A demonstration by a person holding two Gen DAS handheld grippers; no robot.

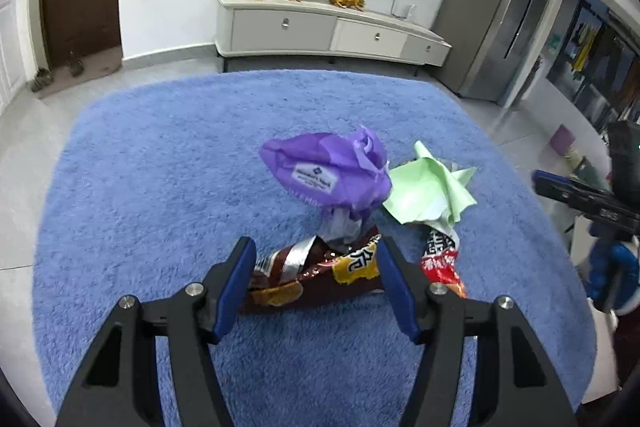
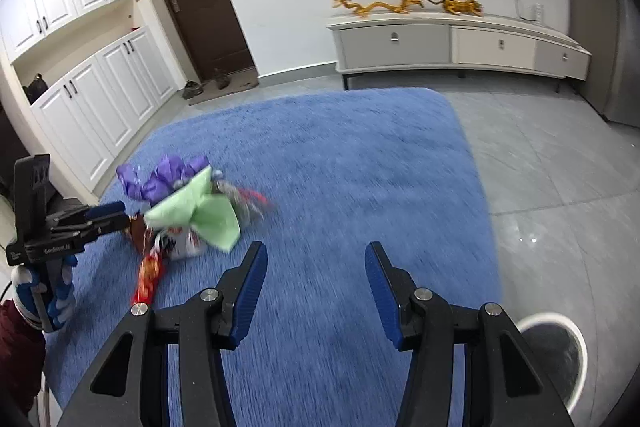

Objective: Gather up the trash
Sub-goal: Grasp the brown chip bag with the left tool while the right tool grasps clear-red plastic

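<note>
So the trash is one loose heap on the blue rug point(image 1: 160, 163): a purple wrapper point(image 1: 324, 175) on top, a crumpled green paper point(image 1: 428, 191) beside it, a brown snack bag point(image 1: 316, 275) underneath and a red wrapper point(image 1: 444, 263) poking out at the side.

From the left wrist view we get the heap up close. Our left gripper point(image 1: 316, 249) points down at it with its blue fingers point(image 1: 236, 287) spread on either side of the brown bag; the pads don't look like they're pressing on it, so we'd call it released rather than grasping. The right wrist view gives us what that one can't: the same gripper from the side point(image 2: 108, 215), held in a hand in a blue-and-white glove point(image 2: 60, 295) with a dark red sleeve behind it, plus a white bin point(image 2: 560, 355) down at the lower right corner on the grey tile floor point(image 2: 560, 167).

Our right gripper point(image 2: 316, 255) hangs tilted down over bare rug, well apart from the heap, fingers point(image 2: 252, 287) standing apart with nothing between them.

Writing: the purple wrapper has a small white label, too blurry to read. The brown bag shows big yellow characters we can't make out.
</note>
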